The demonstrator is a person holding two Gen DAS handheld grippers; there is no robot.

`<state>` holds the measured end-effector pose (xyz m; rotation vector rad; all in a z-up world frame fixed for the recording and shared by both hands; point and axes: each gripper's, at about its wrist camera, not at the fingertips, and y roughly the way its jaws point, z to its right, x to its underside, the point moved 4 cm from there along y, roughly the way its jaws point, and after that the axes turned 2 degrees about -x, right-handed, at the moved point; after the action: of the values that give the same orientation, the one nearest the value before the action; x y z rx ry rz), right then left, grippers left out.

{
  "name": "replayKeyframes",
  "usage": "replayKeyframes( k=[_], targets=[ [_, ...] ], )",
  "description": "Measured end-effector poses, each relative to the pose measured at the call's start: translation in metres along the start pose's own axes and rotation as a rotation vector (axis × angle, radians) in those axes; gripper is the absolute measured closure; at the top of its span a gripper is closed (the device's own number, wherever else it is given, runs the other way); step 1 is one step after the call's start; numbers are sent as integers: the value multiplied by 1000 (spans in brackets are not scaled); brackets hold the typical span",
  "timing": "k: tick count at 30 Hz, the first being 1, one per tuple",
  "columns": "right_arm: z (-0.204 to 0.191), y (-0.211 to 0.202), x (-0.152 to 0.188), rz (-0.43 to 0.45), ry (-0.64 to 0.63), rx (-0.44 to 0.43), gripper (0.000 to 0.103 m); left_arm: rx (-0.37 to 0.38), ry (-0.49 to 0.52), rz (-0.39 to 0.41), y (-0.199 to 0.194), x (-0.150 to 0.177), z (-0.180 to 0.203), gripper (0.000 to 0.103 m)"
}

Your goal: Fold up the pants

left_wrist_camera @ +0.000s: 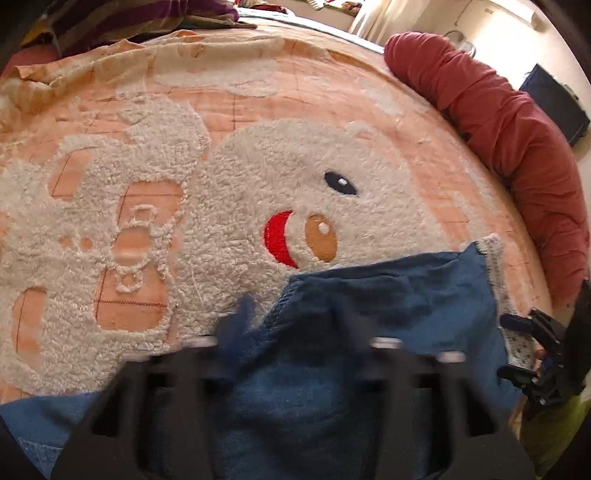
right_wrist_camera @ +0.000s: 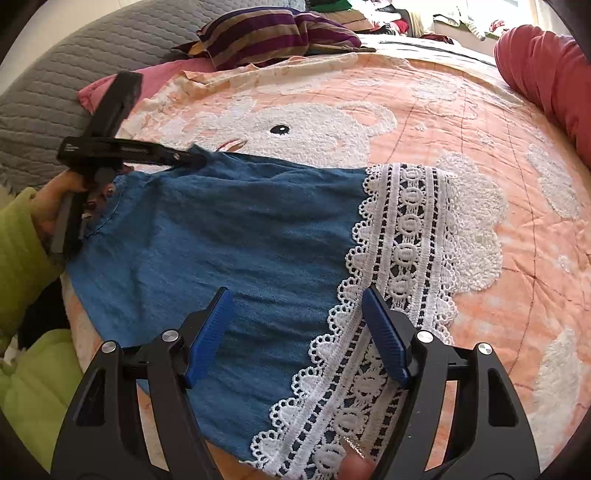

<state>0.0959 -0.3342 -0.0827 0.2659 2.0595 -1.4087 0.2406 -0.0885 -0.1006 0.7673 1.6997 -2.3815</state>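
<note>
Blue denim pants (right_wrist_camera: 240,229) with a wide white lace hem (right_wrist_camera: 406,229) lie spread on the bed. My left gripper (right_wrist_camera: 192,157) is at their far left corner, shut on the cloth edge there. In the left wrist view that gripper (left_wrist_camera: 295,325) is blurred, with the blue pants (left_wrist_camera: 388,295) bunched between its fingers. My right gripper (right_wrist_camera: 299,317) hovers open over the near part of the pants. One blue pad (right_wrist_camera: 210,332) is over the denim and the other is over the lace, and nothing is pinched.
A peach blanket with a fluffy white bear (left_wrist_camera: 258,166) covers the bed. A red bolster (right_wrist_camera: 546,74) lies along the right edge, a striped pillow (right_wrist_camera: 273,33) at the back, a grey quilted headboard (right_wrist_camera: 55,74) at left. A green sleeve (right_wrist_camera: 22,258) is at the left.
</note>
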Motion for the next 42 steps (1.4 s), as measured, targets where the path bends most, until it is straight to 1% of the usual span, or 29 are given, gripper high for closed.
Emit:
replayKeyframes(
  k=[1, 2, 5, 7, 9, 11, 13, 15, 16, 18, 20, 21, 22, 24, 25, 27, 28, 29, 31, 32, 33, 34, 35, 36, 37, 40, 42],
  targets=[
    [0, 0, 0, 1, -1, 1, 38, 14, 2, 18, -3, -2, 3, 96],
    [0, 0, 1, 5, 0, 1, 38, 17, 6, 38, -7, -4, 6, 96],
    [1, -1, 4, 10, 4, 1, 38, -25, 33, 108, -20, -16, 10, 96],
    [1, -1, 5, 10, 9, 2, 38, -64, 49, 102, -13, -17, 9, 96],
    [0, 0, 4, 6, 1, 9, 38, -103, 64, 65, 2, -13, 7, 96],
    [-2, 0, 4, -5, -15, 28, 37, -94, 40, 54, 11, -9, 2, 96],
    [-8, -3, 1, -14, -54, 60, 38, -76, 7, 71, 10, -7, -1, 96],
    [-7, -13, -8, 23, -67, 80, 38, -82, 9, 88, 3, -7, -1, 93],
    [-3, -21, -14, 58, -59, 85, 38, -79, 8, 110, -4, -7, -1, 93],
    [20, -36, -32, 118, 7, 105, 38, -53, -10, 153, -17, -6, 2, 93],
    [41, -38, -45, 133, 58, 116, 38, -25, -22, 187, -29, -4, 3, 91],
    [51, -35, -51, 121, 78, 112, 38, -23, -19, 190, -32, -2, 4, 91],
    [61, -30, -56, 101, 93, 108, 39, -29, -15, 187, -31, 0, 6, 90],
    [83, -12, -66, 53, 127, 113, 52, -50, -12, 170, -27, 6, 4, 90],
    [89, -6, -68, 37, 140, 99, 53, -58, -16, 161, -24, 8, 2, 90],
    [101, 12, -70, 2, 193, 30, 55, -54, -39, 153, -19, 13, -2, 82],
    [103, 18, -69, -11, 206, 3, 55, -51, -49, 150, -18, 14, -4, 76],
    [105, 25, -67, -22, 219, -1, 55, -48, -56, 145, -14, 12, -5, 74],
    [107, 36, -63, -42, 235, -8, 55, -49, -58, 140, -10, 11, -7, 74],
    [106, 37, -61, -35, 229, -7, 57, -52, -55, 139, -9, 11, -6, 74],
    [105, 36, -60, -27, 219, -9, 65, -56, -49, 139, -8, 11, -5, 74],
    [102, 34, -60, -21, 212, -30, 73, -59, -45, 138, -7, 12, -4, 74],
    [99, 31, -59, -6, 218, -71, 82, -70, -36, 137, -7, 12, -3, 77],
    [97, 27, -59, 10, 211, -66, 83, -71, -32, 140, -6, 11, -2, 82],
    [94, 21, -60, 33, 190, -53, 84, -67, -27, 148, -8, 10, 1, 90],
    [91, -7, -66, 140, 176, -43, 84, -105, 21, 191, -15, 4, 10, 93],
    [94, -10, -68, 153, 175, -23, 84, -112, 36, 197, -15, -2, 13, 93]
  ],
)
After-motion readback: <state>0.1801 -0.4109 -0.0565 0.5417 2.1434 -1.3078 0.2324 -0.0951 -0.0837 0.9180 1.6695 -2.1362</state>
